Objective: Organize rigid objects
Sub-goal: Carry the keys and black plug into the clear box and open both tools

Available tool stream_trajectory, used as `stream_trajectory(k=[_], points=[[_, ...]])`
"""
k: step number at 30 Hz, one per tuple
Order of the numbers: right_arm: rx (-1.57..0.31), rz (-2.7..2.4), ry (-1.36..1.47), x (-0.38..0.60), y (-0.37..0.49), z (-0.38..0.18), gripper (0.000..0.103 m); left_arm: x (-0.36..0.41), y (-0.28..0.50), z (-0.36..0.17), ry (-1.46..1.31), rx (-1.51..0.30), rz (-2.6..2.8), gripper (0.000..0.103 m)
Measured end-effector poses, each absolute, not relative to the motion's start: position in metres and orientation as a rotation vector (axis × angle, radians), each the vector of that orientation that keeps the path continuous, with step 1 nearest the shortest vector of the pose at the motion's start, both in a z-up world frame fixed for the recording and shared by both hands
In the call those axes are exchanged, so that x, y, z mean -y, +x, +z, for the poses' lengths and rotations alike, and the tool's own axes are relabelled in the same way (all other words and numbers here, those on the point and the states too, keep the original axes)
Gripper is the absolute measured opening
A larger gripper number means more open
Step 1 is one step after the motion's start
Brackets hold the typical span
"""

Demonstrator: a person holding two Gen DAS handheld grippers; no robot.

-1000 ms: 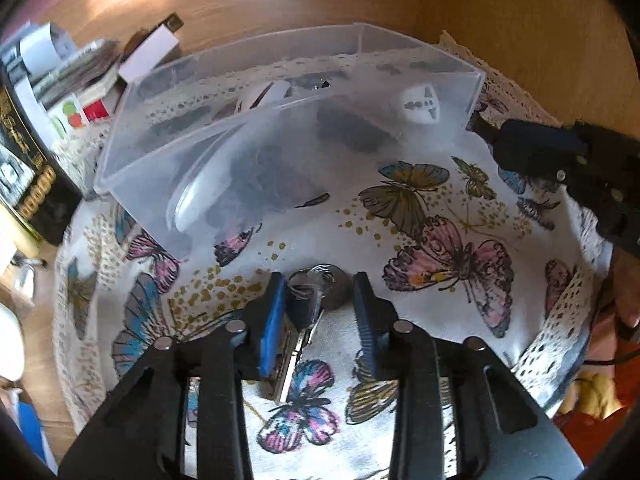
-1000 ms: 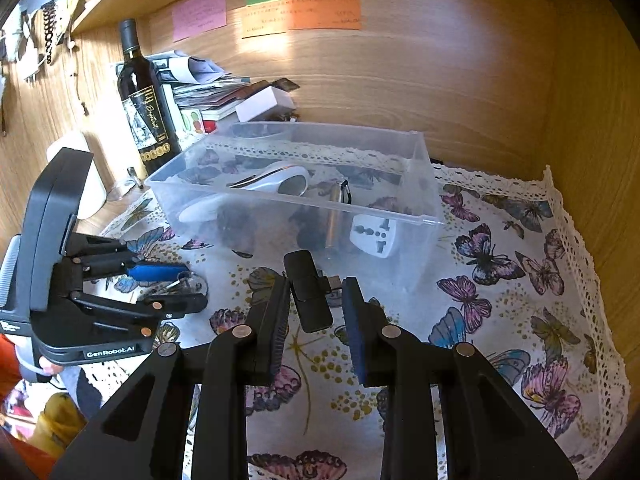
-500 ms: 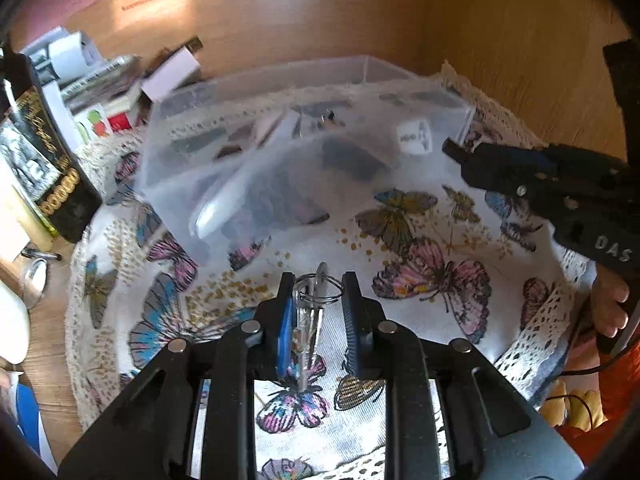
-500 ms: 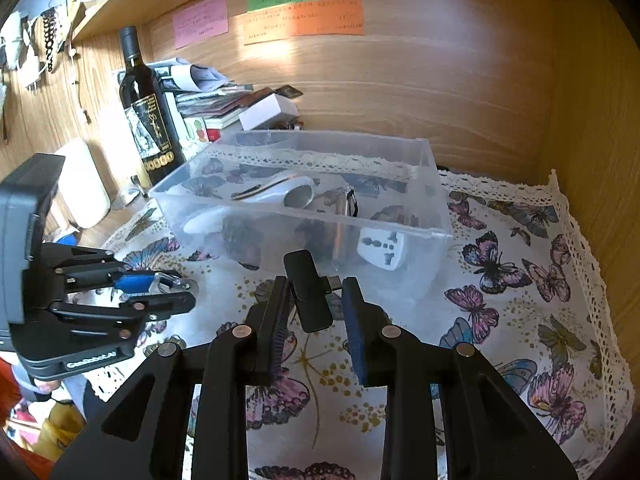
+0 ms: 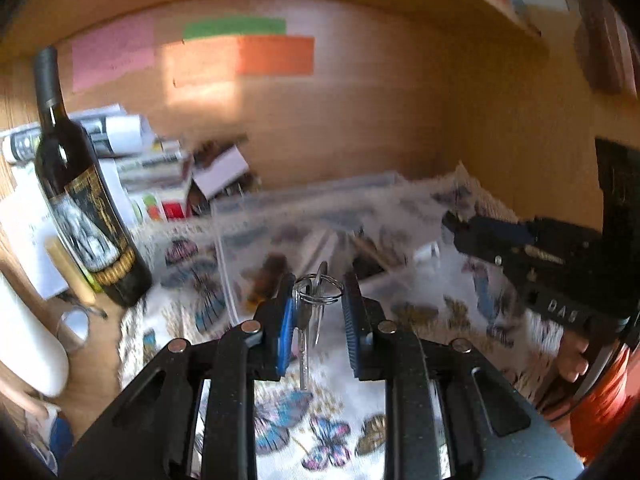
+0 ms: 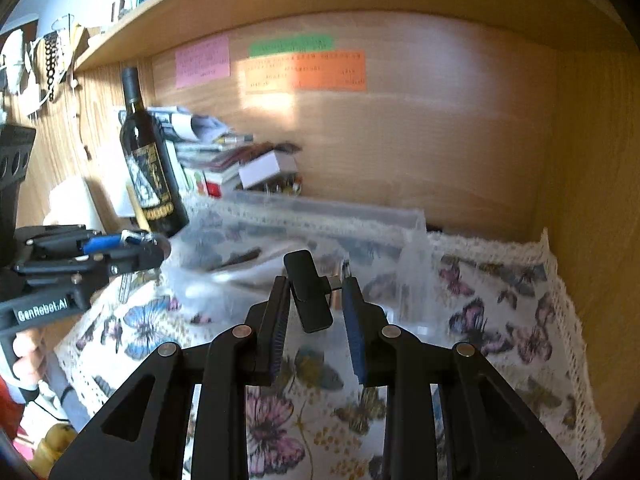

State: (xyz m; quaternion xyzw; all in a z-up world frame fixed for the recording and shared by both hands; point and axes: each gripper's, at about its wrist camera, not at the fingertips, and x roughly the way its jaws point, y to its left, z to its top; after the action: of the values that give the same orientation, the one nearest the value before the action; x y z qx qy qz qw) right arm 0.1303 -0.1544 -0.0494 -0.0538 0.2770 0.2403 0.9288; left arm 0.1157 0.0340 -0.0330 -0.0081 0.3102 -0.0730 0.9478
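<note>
Above the butterfly cloth (image 5: 280,420), left gripper (image 5: 318,300) pinching keys (image 5: 306,320), right gripper (image 6: 318,300) seemingly clamping black adapter (image 6: 310,296).

Bottle (image 6: 150,164) left of bin (image 6: 304,240) — on cloth (image 6: 500,320).

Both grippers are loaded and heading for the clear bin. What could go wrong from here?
1. The keys hang loose by their ring in the left gripper; a swing could shake them free short of the clear bin.
2. The black adapter sits tilted in the right gripper and may twist out.
3. The wine bottle stands beside the bin, close to the left gripper's path.
</note>
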Motion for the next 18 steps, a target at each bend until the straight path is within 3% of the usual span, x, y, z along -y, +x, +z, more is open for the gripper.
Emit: stream_trajectory(k=[8,18], points=[[-0.530,0.502,-0.121,0.141,0.151,-0.035,0.024,-0.041,0.150,-0.007,-0.036,-0.571,-0.113,0.022],[-0.662,0.526,-0.114,0.111,0.191,-0.073,0.024,-0.033,0.196,-0.048,-0.031,-0.669,-0.093,0.022]])
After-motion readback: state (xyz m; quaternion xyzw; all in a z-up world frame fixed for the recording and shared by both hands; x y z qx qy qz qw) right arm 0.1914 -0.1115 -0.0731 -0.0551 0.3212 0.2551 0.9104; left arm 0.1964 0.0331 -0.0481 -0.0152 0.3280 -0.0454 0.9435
